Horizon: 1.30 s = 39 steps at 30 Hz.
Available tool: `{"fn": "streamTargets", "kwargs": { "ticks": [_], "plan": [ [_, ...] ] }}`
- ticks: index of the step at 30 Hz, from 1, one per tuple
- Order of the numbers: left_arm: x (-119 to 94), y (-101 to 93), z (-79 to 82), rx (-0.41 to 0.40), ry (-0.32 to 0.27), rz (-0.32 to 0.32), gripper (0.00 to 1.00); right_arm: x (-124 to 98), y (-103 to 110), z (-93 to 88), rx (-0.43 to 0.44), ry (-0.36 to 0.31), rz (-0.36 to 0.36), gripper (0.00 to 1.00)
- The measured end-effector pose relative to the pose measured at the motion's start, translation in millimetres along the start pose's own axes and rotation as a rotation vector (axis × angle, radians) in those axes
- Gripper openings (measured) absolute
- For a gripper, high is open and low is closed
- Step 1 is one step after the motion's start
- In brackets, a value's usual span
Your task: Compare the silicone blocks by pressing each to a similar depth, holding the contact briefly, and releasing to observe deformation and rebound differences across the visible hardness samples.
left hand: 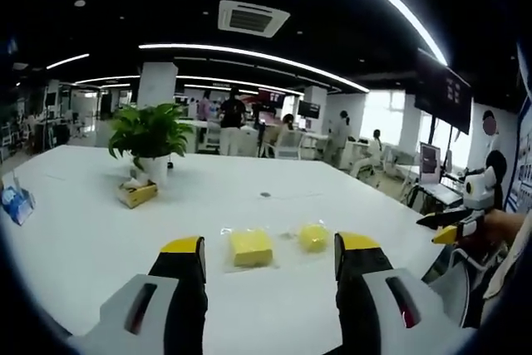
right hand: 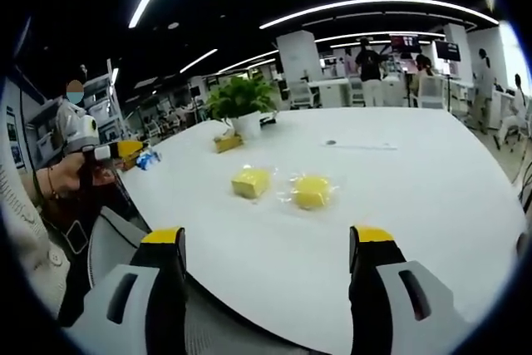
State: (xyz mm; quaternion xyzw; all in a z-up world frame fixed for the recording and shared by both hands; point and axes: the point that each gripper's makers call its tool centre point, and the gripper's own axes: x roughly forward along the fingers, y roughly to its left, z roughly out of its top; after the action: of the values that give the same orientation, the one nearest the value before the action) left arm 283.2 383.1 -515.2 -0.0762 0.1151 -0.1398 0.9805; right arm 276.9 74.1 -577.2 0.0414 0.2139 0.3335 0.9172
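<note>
In the left gripper view the left gripper (left hand: 270, 259) stands with its two yellow-tipped fingers (left hand: 184, 248) wide apart and nothing between them. Just beyond the gap, on the white counter (left hand: 83, 239), lies the square yellow block (left hand: 250, 247), closer to the left finger, and beside it to the right the round yellow block (left hand: 313, 237). Each block sits on a clear wrapper and neither touches a finger. At the right edge of this view the right gripper (left hand: 449, 226) comes in, held by a hand (left hand: 503, 226), off the counter edge and apart from the blocks. In the right gripper view the right gripper (right hand: 270, 243) is also spread wide and holds nothing; its fingers (right hand: 371, 239) are low over the near edge of the counter (right hand: 432, 197). The square yellow block (right hand: 250, 182) and the round yellow block (right hand: 312, 191) lie further in, well apart from these fingers, side by side with a small gap. The left gripper (right hand: 116, 151) shows at the left of this view, in a hand (right hand: 83, 176), beyond the counter's left edge. Behind the blocks there is a potted plant (right hand: 241, 106) with a small yellow box (right hand: 226, 144) next to it, and a blue packet (right hand: 147, 158) near the left edge. The counter around both blocks is bare on every side, and to the right it runs wide to its far edge.
</note>
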Motion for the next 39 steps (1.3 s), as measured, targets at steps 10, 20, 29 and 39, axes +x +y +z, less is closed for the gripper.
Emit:
{"fn": "streamTargets", "kwargs": {
  "ticks": [10,20,29,39],
  "plan": [
    [24,18.7,16.2,-0.042,0.063,-0.086,0.6,18,8,12.7,0.005,0.002,-0.011,0.71],
    [87,46.0,29.8,-0.125,0.041,-0.153,0.58,19,3,15.7,0.04,0.006,-0.052,0.68],
    [142,56.4,2.2,-0.227,0.121,-0.192,0.6,23,-7,9.4,0.071,0.041,-0.096,0.68],
    [200,89.1,-41.5,-0.52,0.163,-0.16,0.57,33,-18,0.6,0.111,0.081,-0.139,0.66]
  ]
}}
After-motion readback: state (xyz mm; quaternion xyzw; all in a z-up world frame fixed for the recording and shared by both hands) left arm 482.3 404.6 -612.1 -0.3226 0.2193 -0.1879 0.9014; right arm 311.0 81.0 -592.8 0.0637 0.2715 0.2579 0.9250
